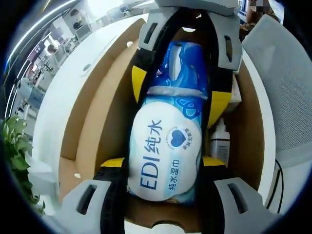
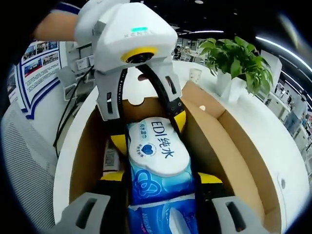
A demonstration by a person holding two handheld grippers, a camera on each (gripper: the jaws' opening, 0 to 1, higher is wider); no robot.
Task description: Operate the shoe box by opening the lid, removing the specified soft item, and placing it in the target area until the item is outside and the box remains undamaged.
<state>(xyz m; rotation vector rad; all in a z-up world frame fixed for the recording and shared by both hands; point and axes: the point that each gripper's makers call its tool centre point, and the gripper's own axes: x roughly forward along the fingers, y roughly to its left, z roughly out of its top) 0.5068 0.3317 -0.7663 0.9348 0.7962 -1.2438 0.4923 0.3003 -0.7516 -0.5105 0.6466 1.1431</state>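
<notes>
Left gripper view shows the wet wipes pack (image 1: 165, 156) over the open shoe box (image 1: 97, 126), pinched at one end by the left gripper (image 1: 163, 195) and at the far end by the right gripper (image 1: 183, 73). A bottle (image 1: 220, 141) beside it is half hidden. Right gripper view has a potted plant (image 2: 239, 61) on the white table (image 2: 287, 146), cut off at the edge.

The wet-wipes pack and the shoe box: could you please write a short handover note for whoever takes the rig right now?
Left gripper: shut on the wipes pack, at its labelled end.
Right gripper: shut on the pack's other end.
Pack: held between both grippers over the open box, not yet clear of it.
Done: lid open, pack gripped.
Left: lift the pack out and set it in the target area, without hurting the box.
</notes>
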